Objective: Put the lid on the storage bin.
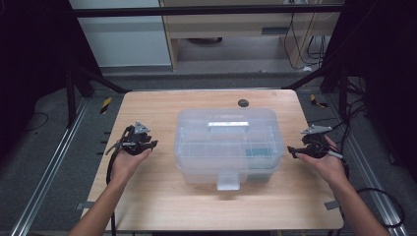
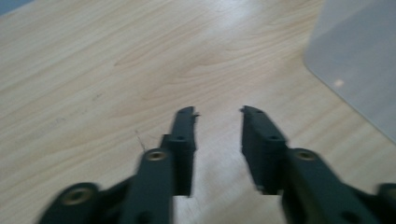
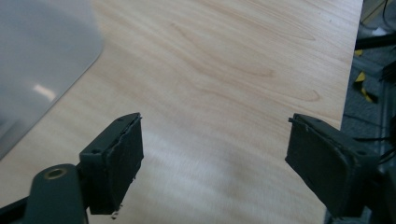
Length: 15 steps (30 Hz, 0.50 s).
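A translucent plastic storage box [image 1: 227,143] with a closed lid, a white handle on top and a front latch sits in the middle of the wooden table [image 1: 157,196]. Something blue shows dimly through its right side. My left gripper [image 1: 151,144] hovers left of the box, held in a hand, its jaws a little apart with nothing between them [image 2: 218,112]. My right gripper [image 1: 293,151] is held just off the box's right side, jaws spread wide and empty [image 3: 215,121]. A corner of the box [image 2: 359,60] appears in the left gripper view, and the box's wall [image 3: 42,60] in the right gripper view.
A small dark round hole [image 1: 243,103] lies in the table behind the box. The table's right edge [image 3: 348,88] is close to my right gripper. Black frame struts and cables stand around the table, with yellow-black tape on the floor.
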Motion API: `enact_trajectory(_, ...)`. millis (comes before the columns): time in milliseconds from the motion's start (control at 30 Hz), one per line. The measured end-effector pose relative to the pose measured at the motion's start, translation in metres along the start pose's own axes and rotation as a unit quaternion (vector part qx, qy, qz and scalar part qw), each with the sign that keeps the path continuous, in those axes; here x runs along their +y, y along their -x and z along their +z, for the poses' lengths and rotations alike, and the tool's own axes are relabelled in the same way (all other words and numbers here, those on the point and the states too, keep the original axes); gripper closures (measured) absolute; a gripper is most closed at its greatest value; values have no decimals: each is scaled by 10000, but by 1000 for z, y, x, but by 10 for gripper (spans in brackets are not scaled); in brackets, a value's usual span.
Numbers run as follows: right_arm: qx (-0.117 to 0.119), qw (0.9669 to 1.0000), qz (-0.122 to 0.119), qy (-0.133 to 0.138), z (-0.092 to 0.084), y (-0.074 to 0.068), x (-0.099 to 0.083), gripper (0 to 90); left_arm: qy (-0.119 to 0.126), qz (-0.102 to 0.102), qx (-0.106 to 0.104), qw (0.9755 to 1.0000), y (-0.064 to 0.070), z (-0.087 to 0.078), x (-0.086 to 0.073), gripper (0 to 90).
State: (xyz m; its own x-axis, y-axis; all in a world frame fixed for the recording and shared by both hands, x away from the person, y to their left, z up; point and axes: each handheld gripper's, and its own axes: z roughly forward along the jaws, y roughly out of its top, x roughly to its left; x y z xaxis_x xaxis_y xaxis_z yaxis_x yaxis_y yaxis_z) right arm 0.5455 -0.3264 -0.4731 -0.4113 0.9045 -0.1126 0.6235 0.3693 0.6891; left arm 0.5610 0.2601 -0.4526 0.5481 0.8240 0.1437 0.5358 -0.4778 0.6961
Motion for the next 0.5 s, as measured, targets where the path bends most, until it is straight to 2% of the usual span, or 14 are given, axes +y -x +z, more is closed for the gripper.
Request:
enact_trajectory(67,-39,9998,171,35,9,4,4,165,14,-56,103,9999,-1,7,0,461)
enact_trajectory(133,-134,9996,264,-4,17,7,8,157,-10,-198,118,9997,-4,14,-1,343)
enact_trajectory(267,-117,9980,620,16,29,13,14,146,-16,-501,103,9987,-10,23,-4,244)
enact_trajectory(333,-141,9977,658,101,33,14,16,149,8,-662,100,9978,-13,27,-5,214)
enact_trajectory(500,-175,9966,799,54,43,17,18,144,85,-992,28,9950,-19,35,-9,167)
